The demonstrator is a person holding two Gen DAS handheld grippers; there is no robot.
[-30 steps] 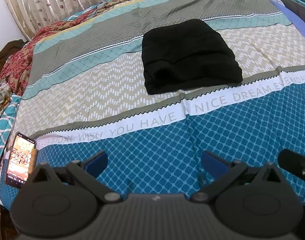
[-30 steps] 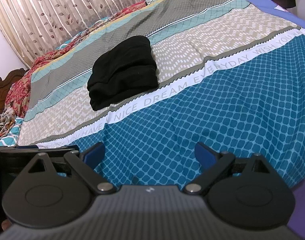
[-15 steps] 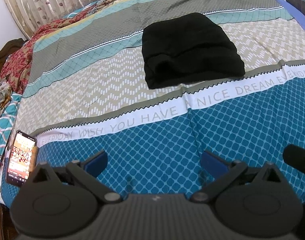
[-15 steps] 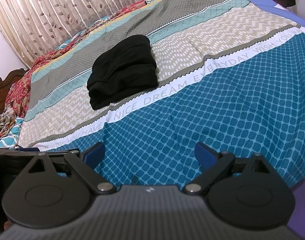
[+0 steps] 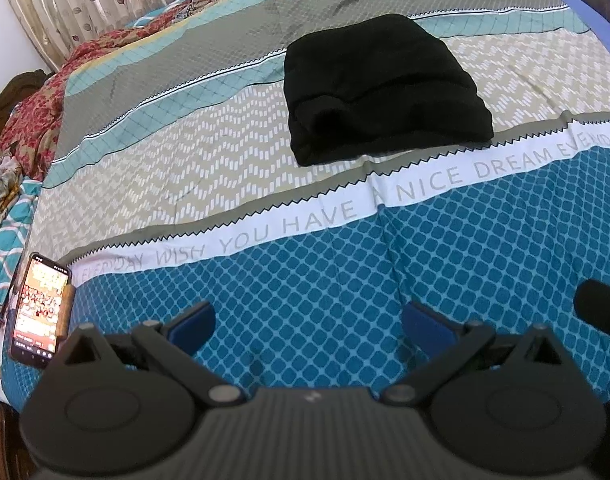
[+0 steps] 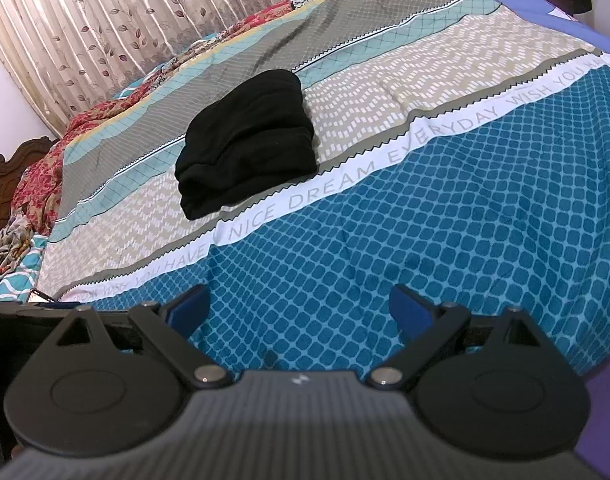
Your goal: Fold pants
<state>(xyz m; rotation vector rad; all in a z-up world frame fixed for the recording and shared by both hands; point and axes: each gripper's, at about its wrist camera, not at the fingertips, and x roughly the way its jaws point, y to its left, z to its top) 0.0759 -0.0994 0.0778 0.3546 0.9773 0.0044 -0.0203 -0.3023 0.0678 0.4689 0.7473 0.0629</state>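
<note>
Black pants [image 5: 381, 88] lie folded into a compact stack on the beige zigzag band of the bedspread; they also show in the right wrist view [image 6: 247, 142]. My left gripper [image 5: 307, 322] is open and empty, hovering over the blue diamond part of the spread, well short of the pants. My right gripper [image 6: 299, 306] is open and empty too, over the same blue area, with the pants far ahead to the left. Nothing touches the pants.
A phone [image 5: 39, 308] with a lit screen lies at the bed's left edge. A red floral blanket [image 5: 33, 120] is bunched at the far left by the wooden headboard [image 6: 5, 176]. Curtains [image 6: 125, 20] hang behind the bed. The other gripper's black body [image 5: 601, 312] shows at right.
The left wrist view has tilted slightly, so the pants sit a bit higher in frame. The right gripper has barely moved. The pants have not moved.
</note>
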